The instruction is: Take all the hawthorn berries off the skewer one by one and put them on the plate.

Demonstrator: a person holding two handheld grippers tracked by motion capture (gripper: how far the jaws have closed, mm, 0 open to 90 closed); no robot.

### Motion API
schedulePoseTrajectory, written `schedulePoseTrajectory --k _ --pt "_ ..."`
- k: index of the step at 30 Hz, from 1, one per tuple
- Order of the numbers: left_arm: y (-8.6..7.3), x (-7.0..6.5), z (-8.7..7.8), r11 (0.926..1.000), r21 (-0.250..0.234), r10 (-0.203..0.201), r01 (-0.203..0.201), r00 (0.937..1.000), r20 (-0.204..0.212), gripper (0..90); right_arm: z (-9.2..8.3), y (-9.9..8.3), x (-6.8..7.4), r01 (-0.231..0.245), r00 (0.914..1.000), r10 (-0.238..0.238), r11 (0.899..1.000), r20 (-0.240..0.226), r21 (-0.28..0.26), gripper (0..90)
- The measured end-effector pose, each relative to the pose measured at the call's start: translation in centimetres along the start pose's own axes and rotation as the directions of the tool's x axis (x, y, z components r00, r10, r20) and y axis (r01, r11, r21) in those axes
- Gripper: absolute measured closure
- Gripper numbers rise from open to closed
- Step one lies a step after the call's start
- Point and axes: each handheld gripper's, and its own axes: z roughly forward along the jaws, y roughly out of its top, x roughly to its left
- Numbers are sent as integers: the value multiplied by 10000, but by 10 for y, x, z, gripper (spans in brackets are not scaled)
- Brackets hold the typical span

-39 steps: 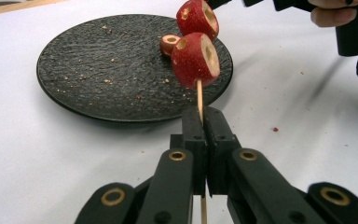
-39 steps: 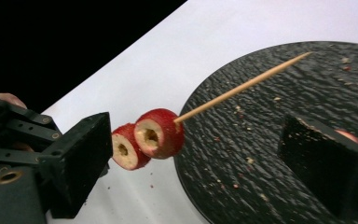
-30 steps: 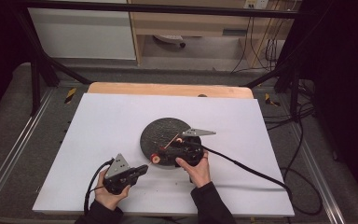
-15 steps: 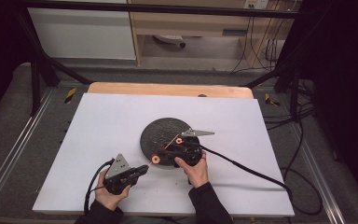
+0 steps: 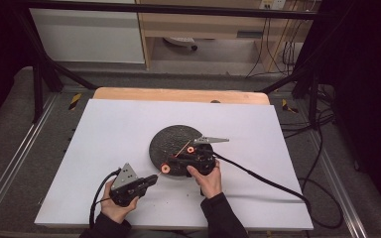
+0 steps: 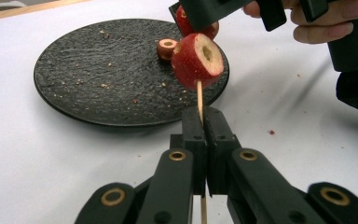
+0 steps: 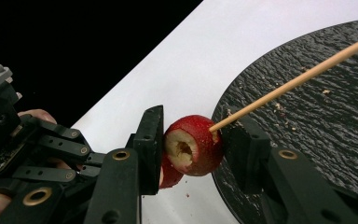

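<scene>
The left hand-held gripper [image 5: 151,179] sits low over the white table [image 5: 109,129], just off the near-left edge of the dark round plate [image 5: 171,141]. Its jaws are fully closed on a thin wooden skewer [image 6: 199,100], pinching it near its lower end, as the left gripper view shows. The skewer rises from the jaws and runs through a red fruit slice [image 6: 196,60] with a hollowed core, which hangs in the air above the near rim of the plate.

The right hand-held gripper [image 5: 191,154] is over the near part of the plate, held from behind by the person's right hand [image 5: 209,179]. Its jaws have just been closing, and in the right gripper view they now clamp that red fruit slice [image 7: 193,145] between their pads, one on each side. The skewer [image 7: 298,79] sticks out of the slice and slants away over the plate [image 7: 317,140]. A second red piece [image 7: 170,173] shows just below and behind the clamped slice; whether it is on the skewer I cannot tell.

A smaller ring-shaped fruit piece [image 6: 167,48] lies on the plate, close behind the held slice, and crumbs are scattered across the plate's surface.
</scene>
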Motion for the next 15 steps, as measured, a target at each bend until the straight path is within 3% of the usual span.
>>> schedulePoseTrajectory --k 15 --pt "2 0 -3 9998 -218 38 -39 10000 -65 882 -5 7 0 -51 10000 52 9993 42 -366 614"
